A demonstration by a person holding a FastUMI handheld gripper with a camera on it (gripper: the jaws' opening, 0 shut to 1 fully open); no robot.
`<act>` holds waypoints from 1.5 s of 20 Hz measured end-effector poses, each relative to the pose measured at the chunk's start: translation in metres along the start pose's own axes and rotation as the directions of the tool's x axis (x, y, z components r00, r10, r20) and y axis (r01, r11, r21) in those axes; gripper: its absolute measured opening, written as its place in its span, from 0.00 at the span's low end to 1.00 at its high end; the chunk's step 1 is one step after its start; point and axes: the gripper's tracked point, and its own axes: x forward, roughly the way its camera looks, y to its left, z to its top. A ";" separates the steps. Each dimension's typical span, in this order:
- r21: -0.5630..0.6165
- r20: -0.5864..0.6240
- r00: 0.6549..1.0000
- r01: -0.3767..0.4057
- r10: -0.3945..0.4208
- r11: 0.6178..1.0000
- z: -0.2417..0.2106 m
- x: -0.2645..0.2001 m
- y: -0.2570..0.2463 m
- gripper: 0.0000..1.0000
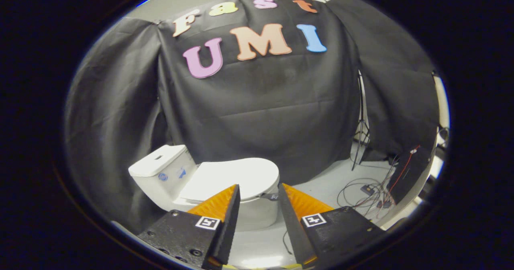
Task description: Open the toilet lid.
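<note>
Fingers of the gripper (259, 189) stand apart, holding nothing. One white toilet (168, 177) stands on the floor (321, 181) just ahead, its single lid (233, 177) down; one tab (273, 197) lies between the tips.

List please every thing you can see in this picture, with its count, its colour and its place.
toilet: one, white, on the floor before the cloth wall, ahead of the fingers
toilet lid: one, white, closed down on the bowl, just beyond the fingertips
tank: one, white, behind the lid
cloth wall: black, behind the toilet
floor: pale grey, under the toilet
cables: several, red and dark, on the floor beside the toilet
stand: one, dark, thin, by the cloth
hand-held gripper: one, fingers open, gripping nothing
</note>
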 end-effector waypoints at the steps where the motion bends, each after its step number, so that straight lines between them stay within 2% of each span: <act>1: 0.039 -0.001 1.000 0.000 0.000 0.999 -0.001 0.006 -0.002 0.60; 5: 0.234 0.006 1.000 -0.013 0.012 0.972 0.007 0.044 0.002 0.60; 11: 0.479 0.019 1.000 -0.023 0.015 0.877 -0.013 0.098 0.002 0.60; 16: 0.659 -0.014 1.000 -0.008 0.024 0.752 -0.052 0.152 -0.006 0.59; 21: 0.773 -0.038 0.999 0.027 0.004 0.634 -0.083 0.191 -0.024 0.58; 24: 0.842 -0.044 0.999 0.036 0.001 0.539 -0.100 0.213 -0.038 0.57; 27: 0.894 -0.014 1.000 0.000 0.028 0.448 -0.107 0.237 -0.044 0.57; 30: 0.919 0.005 0.998 -0.029 0.062 0.394 -0.112 0.256 -0.046 0.57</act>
